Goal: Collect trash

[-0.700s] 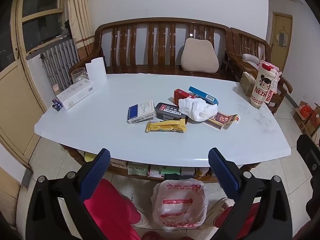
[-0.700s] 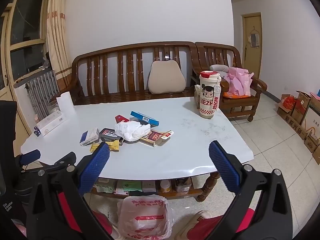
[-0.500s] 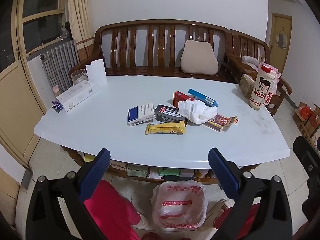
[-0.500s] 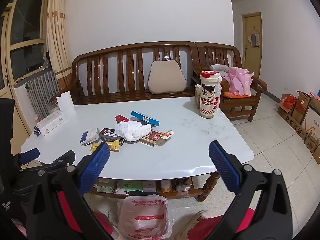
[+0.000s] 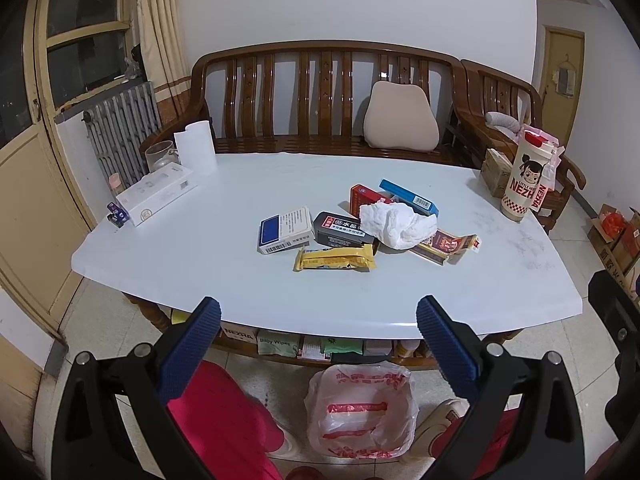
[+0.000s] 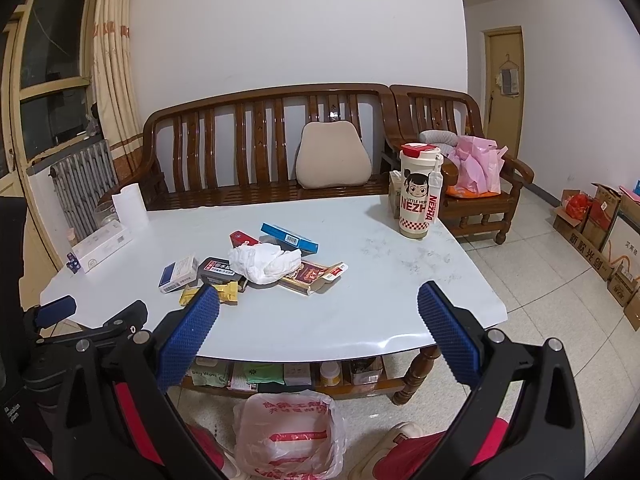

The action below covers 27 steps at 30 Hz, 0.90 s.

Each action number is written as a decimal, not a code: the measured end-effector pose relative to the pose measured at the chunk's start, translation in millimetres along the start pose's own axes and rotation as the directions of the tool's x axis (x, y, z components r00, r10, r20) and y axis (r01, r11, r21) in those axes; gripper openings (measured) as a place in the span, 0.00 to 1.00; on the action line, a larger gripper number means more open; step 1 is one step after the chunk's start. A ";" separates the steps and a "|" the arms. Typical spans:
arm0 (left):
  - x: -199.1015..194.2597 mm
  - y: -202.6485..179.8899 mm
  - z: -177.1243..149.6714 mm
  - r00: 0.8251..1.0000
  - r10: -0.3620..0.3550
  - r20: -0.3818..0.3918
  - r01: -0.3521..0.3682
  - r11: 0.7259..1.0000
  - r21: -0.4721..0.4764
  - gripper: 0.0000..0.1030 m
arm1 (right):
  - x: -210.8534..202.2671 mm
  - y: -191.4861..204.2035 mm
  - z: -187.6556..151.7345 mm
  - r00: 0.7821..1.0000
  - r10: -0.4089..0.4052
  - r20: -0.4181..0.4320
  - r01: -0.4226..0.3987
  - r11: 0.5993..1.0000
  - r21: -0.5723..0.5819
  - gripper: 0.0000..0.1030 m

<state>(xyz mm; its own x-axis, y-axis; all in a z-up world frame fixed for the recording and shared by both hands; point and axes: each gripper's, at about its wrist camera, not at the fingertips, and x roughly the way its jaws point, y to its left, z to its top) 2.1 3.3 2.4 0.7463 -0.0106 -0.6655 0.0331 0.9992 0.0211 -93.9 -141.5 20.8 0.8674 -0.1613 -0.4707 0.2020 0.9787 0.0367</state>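
A heap of trash lies mid-table: a crumpled white tissue [image 5: 396,224] [image 6: 265,262], a yellow wrapper [image 5: 335,258] [image 6: 226,294], a blue-and-white box [image 5: 285,230] [image 6: 178,274], a dark box [image 5: 340,229], a red box [image 5: 365,198], a blue box [image 5: 408,197] [image 6: 289,237] and a brown wrapper [image 5: 446,245] [image 6: 314,276]. A trash bin lined with a white bag [image 5: 362,410] [image 6: 289,434] stands on the floor under the table's front edge. My left gripper [image 5: 318,346] and right gripper [image 6: 318,334] are open and empty, held back from the table's front edge.
On the white table [image 5: 224,276] stand a paper roll [image 5: 196,148], a long white box [image 5: 158,194], a glass jar [image 5: 159,156] and a Nezha cup [image 5: 525,182] [image 6: 418,192]. A wooden bench [image 5: 320,92] is behind. Cardboard boxes [image 6: 600,236] line the right wall.
Both grippers have drawn back slightly from the table; the trash has not moved and both grippers stay open.
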 end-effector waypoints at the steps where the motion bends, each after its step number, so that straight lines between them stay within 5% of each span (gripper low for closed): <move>1: 0.2 -0.1 -0.1 1.000 0.002 0.001 -0.002 1.000 -0.001 0.93 | 0.1 -0.1 -0.1 1.000 0.001 0.000 -0.001 1.000 0.000 0.95; 27: -0.2 1.9 -0.8 1.000 -0.004 -0.003 0.004 1.000 0.000 0.93 | 5.7 4.4 -5.5 1.000 0.001 -0.007 -0.001 1.000 0.001 0.95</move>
<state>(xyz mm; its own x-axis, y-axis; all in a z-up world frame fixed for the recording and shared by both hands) 1.5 5.2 1.9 0.7441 -0.0143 -0.6679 0.0357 0.9992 0.0184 -90.5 -137.4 13.5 0.8643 -0.1597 -0.4770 0.2016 0.9787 0.0376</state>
